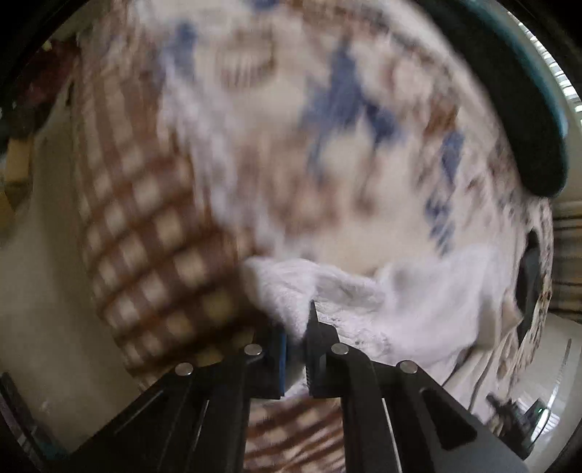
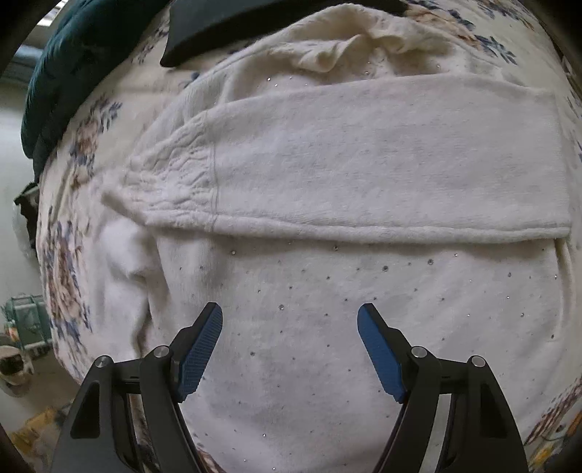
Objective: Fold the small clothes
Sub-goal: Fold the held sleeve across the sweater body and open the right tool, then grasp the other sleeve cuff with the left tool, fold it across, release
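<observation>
The white top is lying flat on the floral sheet, filling most of the right wrist view. 1 sleeve is lying folded across the top's middle, its gathered cuff ending toward the top's left edge. Small shiny studs are dotting the fabric below the sleeve. Beyond the top's far edge a dark cushion is sitting on the sheet, with a teal blanket to its left at the sheet's edge.

The right gripper is hanging over the lower part of the top with its jaws standing wide apart and nothing between the blue pads; whether the tips are touching the fabric cannot be told.

The left gripper is pointing down at an edge of the top, its jaws pinched on a fold of the white cloth. The left view is blurring heavily. A brown checked border of the sheet is running left of the gripped fold, and the teal blanket is showing far beyond it
</observation>
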The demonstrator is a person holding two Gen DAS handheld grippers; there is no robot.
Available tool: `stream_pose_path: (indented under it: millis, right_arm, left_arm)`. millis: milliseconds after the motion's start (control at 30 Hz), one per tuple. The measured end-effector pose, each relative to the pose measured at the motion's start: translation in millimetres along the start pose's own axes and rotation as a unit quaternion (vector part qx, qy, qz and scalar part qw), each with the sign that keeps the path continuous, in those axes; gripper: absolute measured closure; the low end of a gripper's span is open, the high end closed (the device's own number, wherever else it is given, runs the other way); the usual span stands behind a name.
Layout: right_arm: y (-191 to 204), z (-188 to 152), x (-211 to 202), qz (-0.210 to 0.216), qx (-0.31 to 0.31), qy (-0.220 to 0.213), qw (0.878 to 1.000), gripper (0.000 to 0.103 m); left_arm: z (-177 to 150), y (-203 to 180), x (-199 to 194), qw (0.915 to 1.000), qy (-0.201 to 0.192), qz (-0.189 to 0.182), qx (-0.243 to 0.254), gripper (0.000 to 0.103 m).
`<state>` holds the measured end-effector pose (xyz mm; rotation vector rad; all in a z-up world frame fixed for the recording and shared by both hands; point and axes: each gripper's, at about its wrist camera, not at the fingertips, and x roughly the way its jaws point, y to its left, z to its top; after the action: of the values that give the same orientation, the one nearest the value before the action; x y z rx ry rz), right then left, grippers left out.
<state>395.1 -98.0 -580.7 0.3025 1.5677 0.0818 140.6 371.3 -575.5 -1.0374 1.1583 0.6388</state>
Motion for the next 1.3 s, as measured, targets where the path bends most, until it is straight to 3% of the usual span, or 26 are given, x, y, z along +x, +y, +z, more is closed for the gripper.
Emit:
stream_pose_path:
  millis: [167, 300, 367, 400, 433, 467, 500, 567, 700, 767, 800, 833, 900, 1067, 1167, 1300]
  right_arm:
    - [9.9, 0.9, -4.5, -0.002, -0.018, -0.005, 1.0, 0.024]
    - [12.6, 3.5, -5.9, -0.002, -0.009, -0.007, 1.0, 0.024]
    - [12.8, 4.6, -6.8, 0.001, -0.005, -0.009, 1.0, 0.024]
    - [13.0, 4.8, -6.9, 0.001, -0.004, -0.008, 1.0, 0.024]
    - [13.3, 4.7, -6.6, 0.001, -0.004, -0.007, 1.0, 0.025]
    - [13.0, 4.3, -6.7, 0.002, -0.004, -0.007, 1.0, 0.025]
    - [13.1, 4.0, -6.4, 0.002, -0.004, -0.006, 1.0, 0.025]
    - [12.6, 3.2, -5.5, 0.005, -0.001, -0.004, 1.0, 0.025]
    - [12.3, 2.8, -4.2, 0.0, 0.001, -0.006, 1.0, 0.025]
    - [11.3, 4.2, -5.4, -0.018, 0.001, -0.014, 1.0, 0.025]
    - [11.0, 5.4, -6.8, -0.034, -0.001, -0.02, 0.999, 0.025]
    - [10.8, 7.1, -8.0, -0.057, -0.005, -0.027, 0.998, 0.025]
    - [9.7, 10.9, -10.3, -0.127, -0.018, -0.038, 0.991, 0.025]
    - [-10.8, 17.0, -20.9, -0.155, -0.009, -0.057, 0.986, 0.025]
    - [-33.5, 19.9, -25.0, -0.149, 0.003, -0.056, 0.987, 0.025]
    - [-67.5, 28.0, -30.2, -0.096, 0.034, -0.046, 0.994, 0.025]
  left_arm:
    - [61.5, 18.1, -19.2, 0.9977, -0.064, -0.007, -0.022, 0.097]
    - [84.0, 35.3, -4.3, 0.997, -0.033, -0.043, -0.055, 0.088]
    - [73.6, 44.9, -6.8, 0.9933, -0.025, -0.074, -0.085, 0.078]
    - [69.9, 51.9, -8.1, 0.9911, -0.023, -0.088, -0.098, 0.061]
    - [59.5, 57.4, -9.1, 0.9875, -0.02, -0.101, -0.12, 0.036]
    - [49.8, 65.5, -12.5, 0.9831, -0.019, -0.111, -0.144, 0.032]
    - [34.2, 72.1, -10.3, 0.9733, -0.02, -0.14, -0.181, 0.031]
    - [19.7, 74.7, 3.9, 0.9625, -0.005, -0.163, -0.217, 0.031]
    - [21.8, 68.2, 32.3, 0.9568, -0.016, -0.152, -0.247, 0.032]
    - [36.7, 59.2, 38.5, 0.9605, -0.04, -0.125, -0.246, 0.036]
    - [45.3, 52.0, 36.2, 0.9653, -0.057, -0.103, -0.233, 0.06]
    - [55.1, 41.5, 32.0, 0.9715, -0.073, -0.081, -0.211, 0.095]
    - [71.1, 20.3, 25.7, 0.98, -0.094, -0.056, -0.166, 0.094]
    - [83.1, -52.4, -12.8, 0.9878, -0.152, -0.019, -0.026, 0.095]
    - [71.0, -119.7, -35.6, 0.9822, -0.174, -0.021, 0.066, 0.095]
    - [24.4, -248.1, -43.6, 0.9639, -0.169, -0.07, 0.193, 0.095]
